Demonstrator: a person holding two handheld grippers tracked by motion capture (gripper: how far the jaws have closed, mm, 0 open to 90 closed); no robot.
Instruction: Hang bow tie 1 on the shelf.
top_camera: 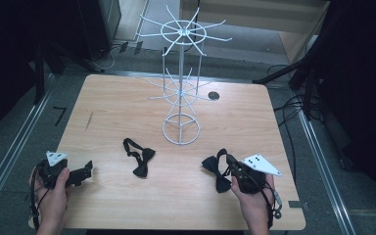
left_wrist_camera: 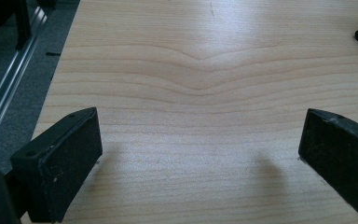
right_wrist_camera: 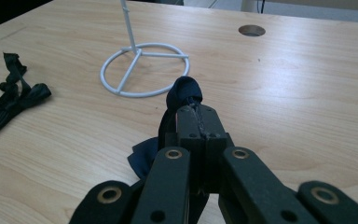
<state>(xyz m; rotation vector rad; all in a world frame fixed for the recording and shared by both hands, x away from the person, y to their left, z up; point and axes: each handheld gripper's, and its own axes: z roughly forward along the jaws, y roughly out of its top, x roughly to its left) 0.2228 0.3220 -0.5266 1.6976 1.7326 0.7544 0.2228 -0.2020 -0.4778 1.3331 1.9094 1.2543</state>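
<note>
While the right gripper (top_camera: 229,169) pinches a dark bow tie (top_camera: 214,169) near the table (top_camera: 127,98)'s front edge, the left gripper (top_camera: 87,170) gapes over bare wood beside the left edge

Lab: railed table (top_camera: 127,98), floor cables (top_camera: 289,105)

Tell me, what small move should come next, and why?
Probably lift. The right hand-held gripper is shut on a dark fabric bow tie lying on the wooden table, and the white wire hook stand beyond it carries nothing yet.
</note>
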